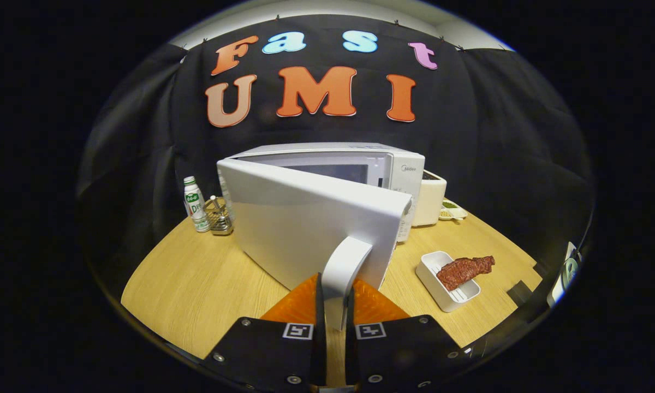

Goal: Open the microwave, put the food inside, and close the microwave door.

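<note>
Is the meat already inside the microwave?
No. The meat lies on the white tray on the table, right of the gripper, which is shut on the door handle.

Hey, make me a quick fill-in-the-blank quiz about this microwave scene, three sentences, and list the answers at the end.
1. The claw is shut on the door's ____.
2. The microwave door stands partly ____.
3. The meat lies on a white ____ on the table, to the right of the door.

Missing words: handle; open; tray
</note>
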